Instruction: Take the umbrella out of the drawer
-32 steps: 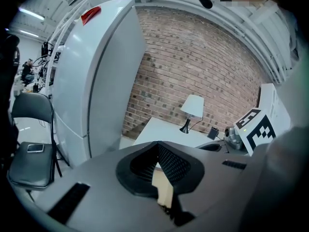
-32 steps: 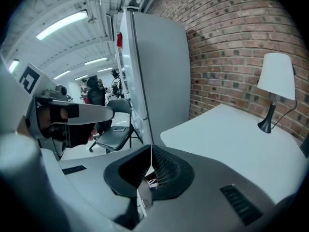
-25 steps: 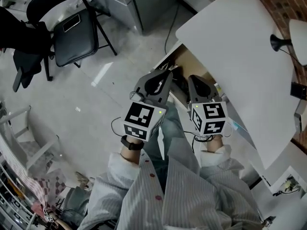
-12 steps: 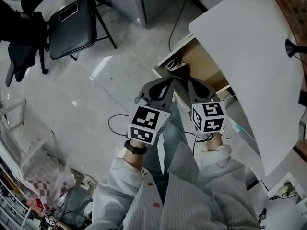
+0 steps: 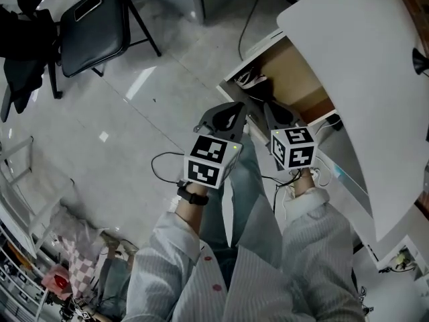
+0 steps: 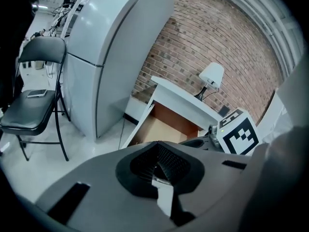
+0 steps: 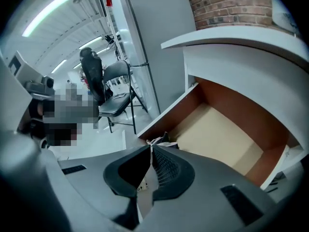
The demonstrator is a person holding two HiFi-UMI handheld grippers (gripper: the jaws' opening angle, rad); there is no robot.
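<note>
Folding chair (image 5: 94, 29): black, ten o'clock in the head view, standing on the pale floor (image 5: 134, 133).
Phone (image 6: 36, 94): lying flat on the chair seat.
Tall cabinet (image 6: 111, 47): grey, just beside the chair.
Lamp (image 6: 211, 76): white shade, one o'clock in the left gripper view.
Brick wall (image 6: 203, 33): behind the lamp.

Overhead; both gripper views facing drawer (image 5: 295, 79)

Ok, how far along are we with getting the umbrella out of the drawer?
Done: the drawer stands open. In hand: nothing; the left gripper and right gripper hover near its front edge, jaws together and empty. Left: the umbrella, seemingly the dark bundle in the drawer's front corner, lies ungripped; it needs grasping and lifting out.
</note>
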